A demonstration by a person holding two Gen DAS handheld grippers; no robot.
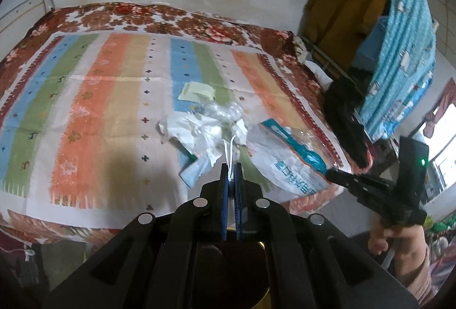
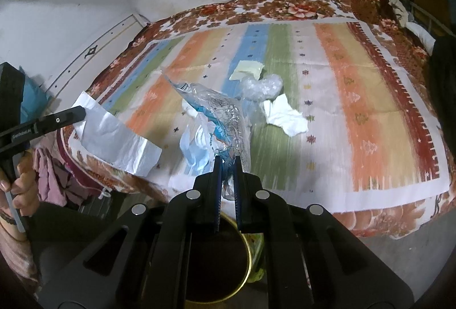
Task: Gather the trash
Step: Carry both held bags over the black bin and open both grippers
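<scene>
Trash sits in a loose heap on the striped cloth point(image 2: 356, 98) that covers the bed, and I am working it with both tools at once. My left hand-held gripper point(image 1: 231, 166) is clenched on a sheet of white paper point(image 2: 114, 135); in its own view only the paper's thin edge point(image 1: 230, 149) pokes up between the blue pads, while the right wrist view shows the sheet hanging from the fingertips, off to the left of my right tool over the near edge of the bed. My right hand-held gripper point(image 2: 227, 161) is clamped on a clear plastic wrapper with blue print point(image 2: 219, 112), which rises crumpled straight ahead of its tips. Just beyond that wrapper lie a crumpled white tissue point(image 2: 285, 115), a wad of clear film point(image 2: 262, 87) and a pale yellow scrap point(image 2: 248, 69), all near one another on the cloth. From the left tool, a white bag with blue lettering point(image 1: 287, 163) lies just to the right of the tips. Directly below my right tool stands a round bin with a yellow rim point(image 2: 248, 260), dark inside. A hand point(image 2: 22, 183) grips the left tool's handle.
</scene>
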